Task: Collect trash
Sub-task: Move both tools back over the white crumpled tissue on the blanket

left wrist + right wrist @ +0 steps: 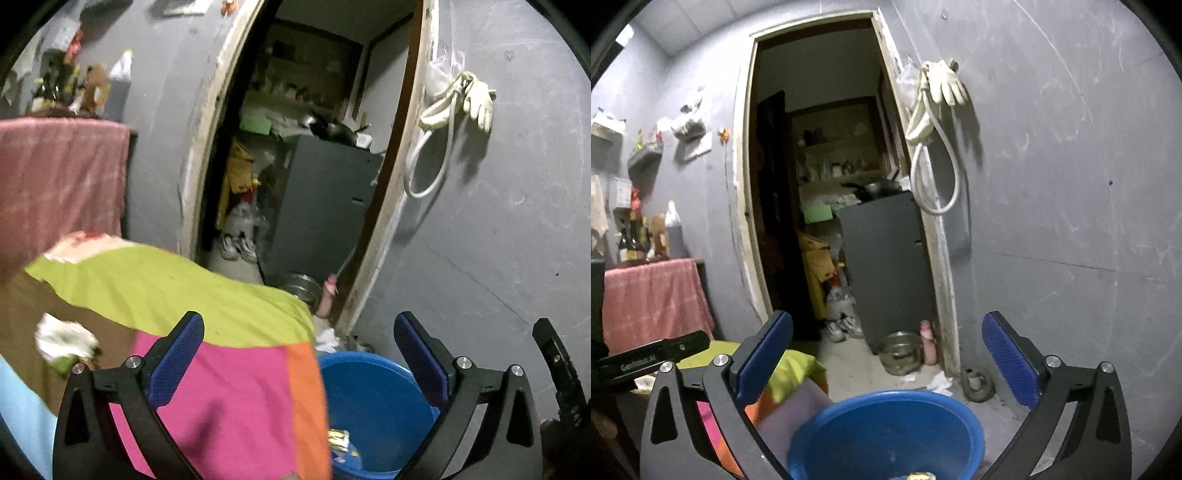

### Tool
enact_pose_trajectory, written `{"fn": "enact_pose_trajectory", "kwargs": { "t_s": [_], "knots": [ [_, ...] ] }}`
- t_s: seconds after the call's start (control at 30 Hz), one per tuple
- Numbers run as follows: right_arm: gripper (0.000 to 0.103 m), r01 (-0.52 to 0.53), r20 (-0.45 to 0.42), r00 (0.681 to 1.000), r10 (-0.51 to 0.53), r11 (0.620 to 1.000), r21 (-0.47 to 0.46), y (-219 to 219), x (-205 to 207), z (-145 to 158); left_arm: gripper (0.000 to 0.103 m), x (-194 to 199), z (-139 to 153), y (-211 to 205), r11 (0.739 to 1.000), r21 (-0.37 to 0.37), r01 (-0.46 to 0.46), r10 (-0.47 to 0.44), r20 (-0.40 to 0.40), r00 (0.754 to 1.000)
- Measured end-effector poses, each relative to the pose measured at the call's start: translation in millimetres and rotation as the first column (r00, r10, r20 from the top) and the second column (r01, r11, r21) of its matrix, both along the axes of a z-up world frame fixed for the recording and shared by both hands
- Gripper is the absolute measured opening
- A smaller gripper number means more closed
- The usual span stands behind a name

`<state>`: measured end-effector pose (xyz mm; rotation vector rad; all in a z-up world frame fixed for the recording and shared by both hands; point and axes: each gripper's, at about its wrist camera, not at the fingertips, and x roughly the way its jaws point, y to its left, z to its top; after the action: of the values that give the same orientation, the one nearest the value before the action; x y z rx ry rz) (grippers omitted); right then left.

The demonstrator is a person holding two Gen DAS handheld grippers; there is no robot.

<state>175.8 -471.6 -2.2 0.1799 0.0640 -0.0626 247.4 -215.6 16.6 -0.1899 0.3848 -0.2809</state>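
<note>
1. Both the left gripper and the right gripper were wide open, holding nothing
2. Some trash lay in the blue tub at 6 o'clock
3. A crumpled wad waited on the bed at 9 o'clock
4. The tub's bottom was cut off

Only one bit of lettering is showing up anywhere: white print on the black bar poking in from the left edge of the right wrist view, part of the other hand-held gripper. It's looking like "GenRobot.AI", though the middle letters are coming out soft, so I'm not fully sure of the spelling. The yellow wrapper lying in the blue tub is showing some dark print too, but it's blurring out and isn't reading as anything.
</note>
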Motion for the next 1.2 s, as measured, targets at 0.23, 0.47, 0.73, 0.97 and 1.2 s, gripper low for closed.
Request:
{"fn": "enact_pose_trajectory", "kwargs": {
  "t_s": [0.23,0.47,0.73,0.97,1.2],
  "knots": [
    [0.103,-0.057,0.047,0.997,0.057,0.998,-0.003,37.4,-12.9,21.5,0.101,-31.4,22.2,40.8,0.998,0.037,-0.050,0.047,0.078,0.996],
    [0.103,-0.108,0.082,0.991,0.109,0.994,-0.017,80.4,-23.4,41.0,0.101,-53.2,32.8,86.2,0.994,0.055,-0.098,0.092,0.108,0.990],
    [0.103,-0.176,0.066,0.982,0.177,0.984,-0.024,131.1,-27.3,45.4,0.101,-67.4,29.3,151.2,0.980,0.086,-0.177,0.169,0.093,0.981],
    [0.103,-0.222,0.045,0.974,0.224,0.974,-0.038,165.9,-30.4,41.1,0.101,-76.6,12.4,200.5,0.968,0.106,-0.229,0.224,0.055,0.973],
    [0.103,-0.274,-0.011,0.962,0.274,0.959,-0.078,195.6,-23.1,30.4,0.101,-72.1,-11.7,228.0,0.973,0.131,-0.187,0.195,-0.049,0.980]
  ]
}}
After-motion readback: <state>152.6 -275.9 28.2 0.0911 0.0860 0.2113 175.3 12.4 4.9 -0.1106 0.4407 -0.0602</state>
